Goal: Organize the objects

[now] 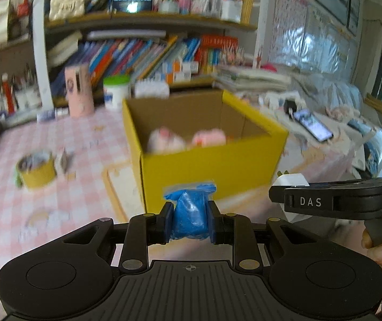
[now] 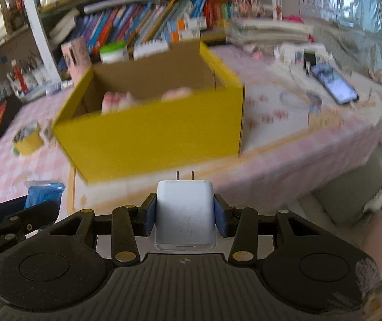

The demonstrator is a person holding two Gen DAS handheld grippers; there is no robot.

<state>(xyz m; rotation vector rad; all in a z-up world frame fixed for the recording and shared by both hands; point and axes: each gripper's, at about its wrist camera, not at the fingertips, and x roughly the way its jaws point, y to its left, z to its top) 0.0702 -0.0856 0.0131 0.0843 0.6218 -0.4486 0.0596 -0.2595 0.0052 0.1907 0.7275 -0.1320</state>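
A blue bag [image 1: 189, 215] and a charger [image 2: 185, 214] are being clamped near the box [image 2: 159, 136]; both could perhaps be dropped short.

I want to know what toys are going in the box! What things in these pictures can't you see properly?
- Pink things in the yellow box: both views, blurred, lower parts hidden by the front wall.
- Blue bag in the left gripper: left view, contents unclear, sides covered by the pads.
- White charger in the right gripper: right view, no readable markings.
- Phone screen: too blurred.
- Yellow cup: contents blurred.
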